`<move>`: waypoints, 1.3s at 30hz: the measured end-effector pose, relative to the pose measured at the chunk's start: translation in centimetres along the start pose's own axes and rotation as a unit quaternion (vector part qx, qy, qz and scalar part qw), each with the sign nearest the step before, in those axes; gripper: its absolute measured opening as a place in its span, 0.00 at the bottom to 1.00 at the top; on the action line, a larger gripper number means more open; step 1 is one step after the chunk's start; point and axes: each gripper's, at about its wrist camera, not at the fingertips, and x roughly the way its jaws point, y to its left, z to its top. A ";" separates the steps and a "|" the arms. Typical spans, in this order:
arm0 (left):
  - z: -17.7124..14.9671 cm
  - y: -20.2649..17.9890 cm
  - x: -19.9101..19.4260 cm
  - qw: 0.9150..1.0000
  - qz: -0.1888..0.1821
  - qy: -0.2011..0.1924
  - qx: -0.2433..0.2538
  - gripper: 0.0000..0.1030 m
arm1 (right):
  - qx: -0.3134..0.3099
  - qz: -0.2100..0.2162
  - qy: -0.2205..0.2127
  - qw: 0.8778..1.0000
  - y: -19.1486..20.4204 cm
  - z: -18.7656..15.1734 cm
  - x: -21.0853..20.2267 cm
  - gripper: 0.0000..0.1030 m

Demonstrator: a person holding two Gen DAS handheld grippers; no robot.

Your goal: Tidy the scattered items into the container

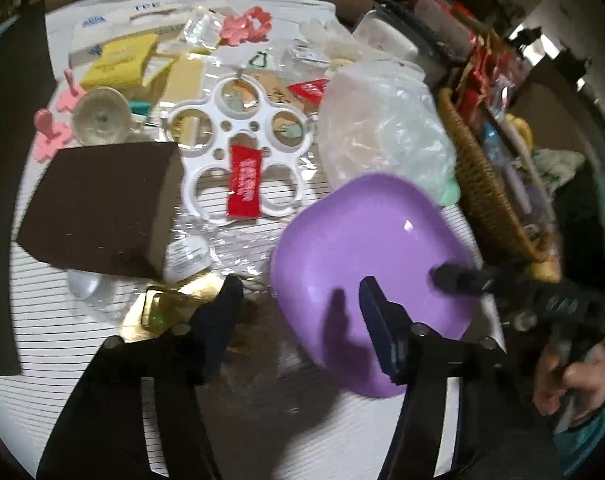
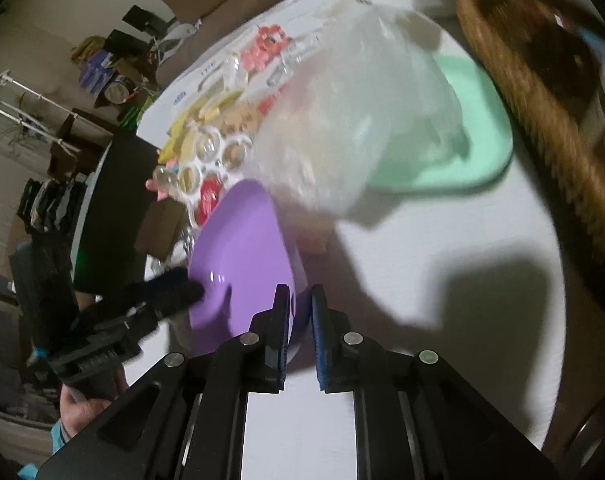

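A purple plastic bowl [image 1: 376,268] [image 2: 240,256] is tilted above the white table. My right gripper [image 2: 301,304] is shut on its rim, and shows in the left wrist view [image 1: 458,278] at the bowl's right edge. My left gripper [image 1: 298,300] is open, its right finger over the bowl's inside, its left finger beside the bowl. It shows in the right wrist view [image 2: 182,290]. A wicker basket [image 1: 486,196] [image 2: 542,112] with items inside stands at the right. Scattered items lie behind the bowl.
Behind the bowl lie a clear plastic bag [image 1: 382,128] over a mint-green bowl [image 2: 454,128], a white ring tray [image 1: 242,148] with a red packet [image 1: 244,182], a brown box [image 1: 98,204], a gold card [image 1: 170,304], pink clips [image 1: 246,24] and yellow packets [image 1: 118,60].
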 end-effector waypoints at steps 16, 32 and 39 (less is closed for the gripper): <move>0.7 1.6 -6.8 0.997 -0.054 -0.048 -0.013 0.43 | 0.117 0.095 -0.001 0.989 -3.1 -4.4 -1.9 0.11; -13.4 2.7 -5.4 0.992 0.058 0.032 -0.109 0.60 | 0.035 0.038 0.101 0.994 1.4 -12.0 1.4 0.23; -11.8 1.3 -4.9 0.993 0.089 0.016 -0.070 0.60 | -0.010 -0.049 0.031 0.998 1.5 -10.1 -1.8 0.57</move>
